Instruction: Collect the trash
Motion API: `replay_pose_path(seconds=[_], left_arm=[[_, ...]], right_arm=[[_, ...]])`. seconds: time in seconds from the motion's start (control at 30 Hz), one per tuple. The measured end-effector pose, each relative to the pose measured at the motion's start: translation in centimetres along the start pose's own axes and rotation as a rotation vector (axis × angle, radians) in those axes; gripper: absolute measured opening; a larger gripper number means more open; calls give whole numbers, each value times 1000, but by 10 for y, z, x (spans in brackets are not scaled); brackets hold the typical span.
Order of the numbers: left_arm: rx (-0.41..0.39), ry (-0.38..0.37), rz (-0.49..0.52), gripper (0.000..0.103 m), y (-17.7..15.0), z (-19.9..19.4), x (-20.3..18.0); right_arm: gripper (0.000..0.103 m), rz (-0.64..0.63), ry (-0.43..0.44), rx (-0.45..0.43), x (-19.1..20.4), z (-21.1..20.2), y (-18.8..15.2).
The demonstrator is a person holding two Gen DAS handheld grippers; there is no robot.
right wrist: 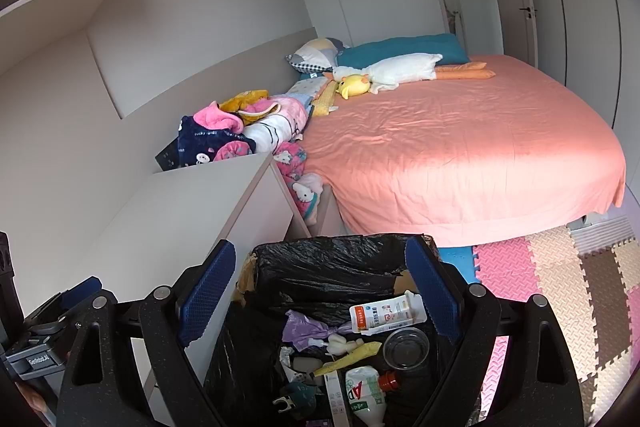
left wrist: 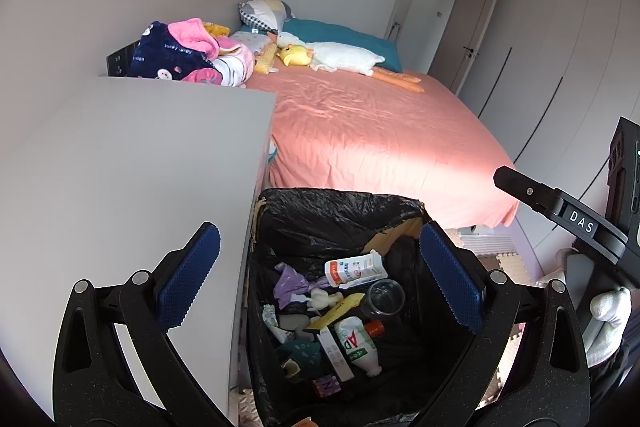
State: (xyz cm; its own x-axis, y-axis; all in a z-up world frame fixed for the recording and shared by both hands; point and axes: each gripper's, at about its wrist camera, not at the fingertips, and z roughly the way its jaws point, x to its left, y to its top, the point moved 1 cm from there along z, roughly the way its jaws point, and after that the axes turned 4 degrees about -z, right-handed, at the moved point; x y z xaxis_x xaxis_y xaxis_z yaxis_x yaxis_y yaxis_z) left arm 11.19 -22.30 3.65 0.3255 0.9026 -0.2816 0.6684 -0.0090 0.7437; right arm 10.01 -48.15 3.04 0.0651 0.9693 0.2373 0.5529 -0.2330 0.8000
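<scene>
A trash bin lined with a black bag stands on the floor between a white cabinet and the bed. Inside lie a white AD bottle with a red cap, a white carton, a clear cup, purple wrapping and other litter. My left gripper is open and empty above the bin. My right gripper is open and empty above it too, and shows at the right of the left wrist view.
A white cabinet stands left of the bin. A bed with a pink sheet holds plush toys and a pile of clothes. Foam floor mats lie to the right.
</scene>
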Motion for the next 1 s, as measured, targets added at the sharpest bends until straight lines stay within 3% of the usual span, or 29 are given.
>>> replay_pose_path(seconds=[0.77,1.0], left_arm=[[9,-1,5,97,0,-1,1],[17,-32,7,97,0,0,0]], right_arm=[[87,-2,-2,0,1,-1,0],[87,-2,-3,1,1,-2,0]])
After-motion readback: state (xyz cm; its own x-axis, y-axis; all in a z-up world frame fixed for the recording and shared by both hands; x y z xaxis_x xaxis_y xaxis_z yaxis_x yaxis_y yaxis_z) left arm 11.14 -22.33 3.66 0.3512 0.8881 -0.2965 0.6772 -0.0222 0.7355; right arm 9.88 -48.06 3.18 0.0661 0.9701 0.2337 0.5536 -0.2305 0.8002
